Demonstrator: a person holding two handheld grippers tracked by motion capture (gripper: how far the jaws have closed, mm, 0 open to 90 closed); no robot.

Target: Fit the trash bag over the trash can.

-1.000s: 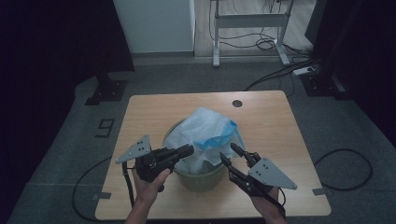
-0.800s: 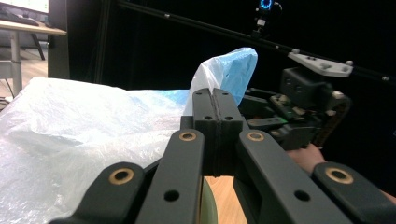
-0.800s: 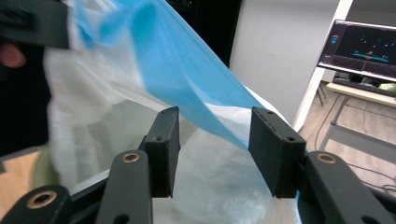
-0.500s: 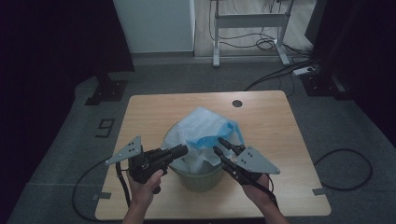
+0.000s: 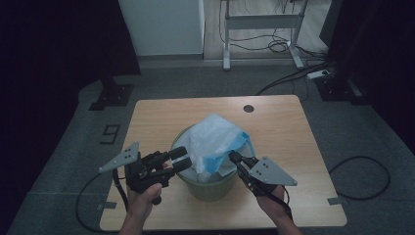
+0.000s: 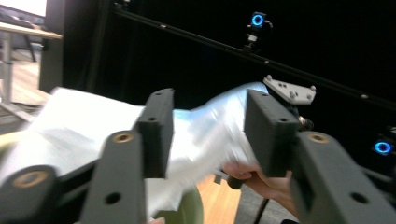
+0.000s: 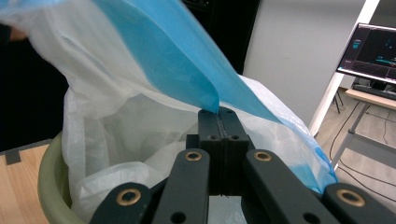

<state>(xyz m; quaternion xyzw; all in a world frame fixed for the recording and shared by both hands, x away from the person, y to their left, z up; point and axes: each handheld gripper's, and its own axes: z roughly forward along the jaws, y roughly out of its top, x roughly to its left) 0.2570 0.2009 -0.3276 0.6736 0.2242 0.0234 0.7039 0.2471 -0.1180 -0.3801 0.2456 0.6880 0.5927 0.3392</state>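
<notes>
A green bin (image 5: 211, 188) stands near the front of the wooden table (image 5: 161, 117), lined with a white plastic bag (image 5: 210, 139) that bulges up out of it. The bag has a blue band (image 5: 231, 147) along its rim. My left gripper (image 5: 181, 160) is at the bag's left side; its jaws have just been opening. In the left gripper view my left gripper (image 6: 208, 126) stands open, with the white bag (image 6: 70, 116) in the gap and the pads off it. My right gripper (image 7: 223, 112) has just closed and is shut on the blue band (image 7: 177, 60) above the bin (image 7: 49, 186).
A round cable hole (image 5: 248, 108) sits at the table's far edge. Behind the table are a desk frame (image 5: 262, 22) and floor cables (image 5: 293, 78). A monitor (image 7: 373, 51) stands off to the right in the right gripper view.
The left gripper's jaws have opened and let go of the bag, and it has moved slightly left. The right gripper's jaws have closed on the bag's blue band.
</notes>
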